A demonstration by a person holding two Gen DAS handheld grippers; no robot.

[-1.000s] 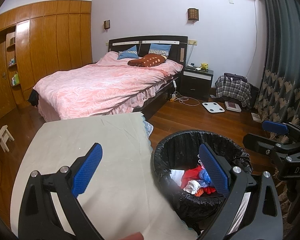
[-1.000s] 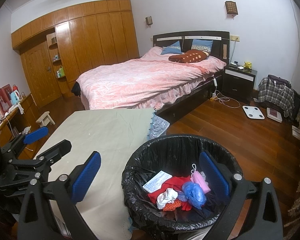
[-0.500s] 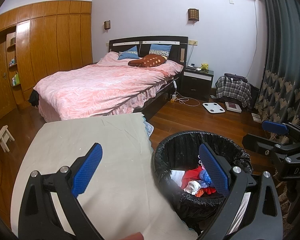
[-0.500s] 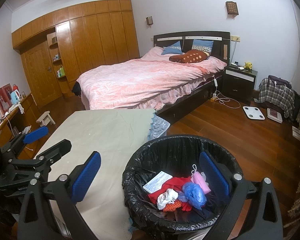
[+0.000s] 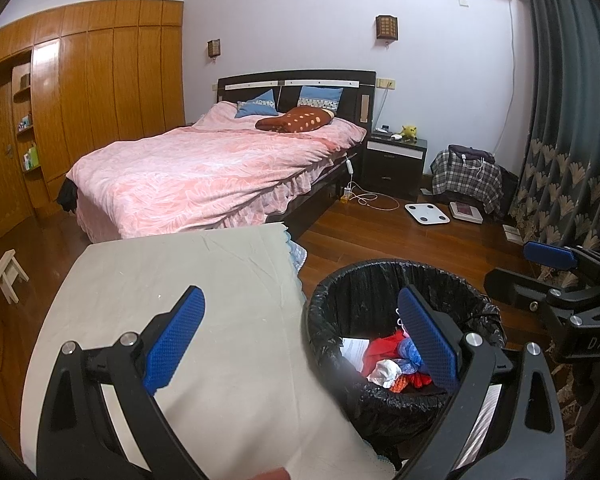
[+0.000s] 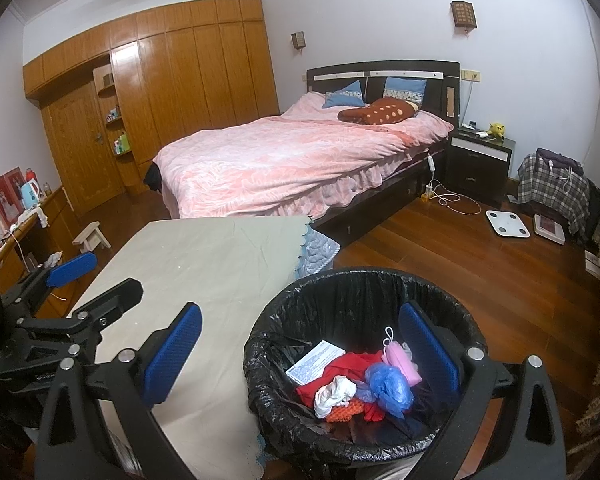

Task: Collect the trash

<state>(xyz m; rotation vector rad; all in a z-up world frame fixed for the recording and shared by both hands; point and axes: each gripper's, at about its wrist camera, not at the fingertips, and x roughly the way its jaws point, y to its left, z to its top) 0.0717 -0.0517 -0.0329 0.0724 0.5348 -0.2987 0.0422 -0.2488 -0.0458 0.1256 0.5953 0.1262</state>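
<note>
A round bin with a black liner (image 6: 268, 344) stands on the wood floor beside the table; it also shows in the left wrist view (image 5: 324, 300). Inside lie a printed paper (image 6: 314, 362), red cloth (image 6: 340, 368), a white wad (image 6: 334, 394), a blue bag (image 6: 390, 384) and a pink piece (image 6: 400, 362). My left gripper (image 5: 300, 336) is open and empty, over the table edge and the bin. My right gripper (image 6: 300, 352) is open and empty above the bin. Each gripper shows in the other's view, the right (image 5: 552, 256) and the left (image 6: 72, 272).
The table with a beige cloth (image 5: 188, 288) lies left of the bin. A bed with a pink cover (image 6: 300, 160) stands beyond. A nightstand (image 6: 480, 160), a white scale (image 6: 508, 222), a plaid-covered heap (image 6: 552, 188), a small stool (image 6: 92, 236) and curtains (image 5: 560, 120) surround the floor.
</note>
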